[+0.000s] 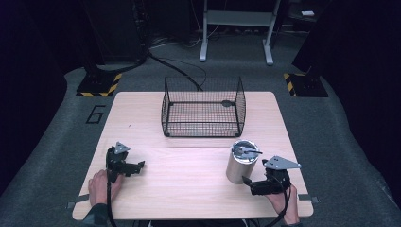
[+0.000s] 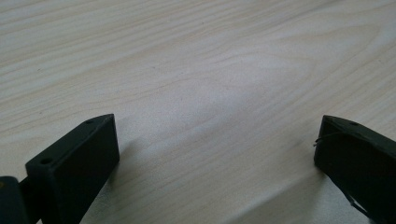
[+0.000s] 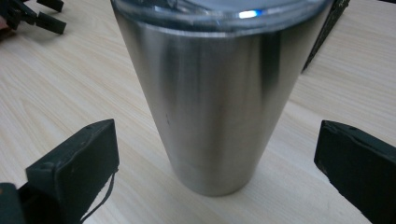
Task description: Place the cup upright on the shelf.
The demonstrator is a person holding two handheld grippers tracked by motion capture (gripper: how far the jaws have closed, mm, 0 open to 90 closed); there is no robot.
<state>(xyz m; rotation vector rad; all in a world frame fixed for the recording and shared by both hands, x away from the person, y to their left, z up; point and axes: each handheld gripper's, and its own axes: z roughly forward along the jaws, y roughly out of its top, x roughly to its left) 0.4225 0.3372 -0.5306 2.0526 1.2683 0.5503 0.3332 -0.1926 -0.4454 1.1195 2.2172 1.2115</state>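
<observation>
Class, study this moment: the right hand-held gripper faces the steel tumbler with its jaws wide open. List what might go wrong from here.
1. The steel tumbler is tall, smooth and narrows toward its base, so a low or off-centre squeeze by the right hand-held gripper might let it slip or tip.
2. A utensil rests loose inside it; a tilt may spill it onto the table.

Grey carpet floor (image 1: 56, 142), dark curtained walls (image 1: 28, 42), white metal frame legs (image 1: 236, 28) behind.
</observation>
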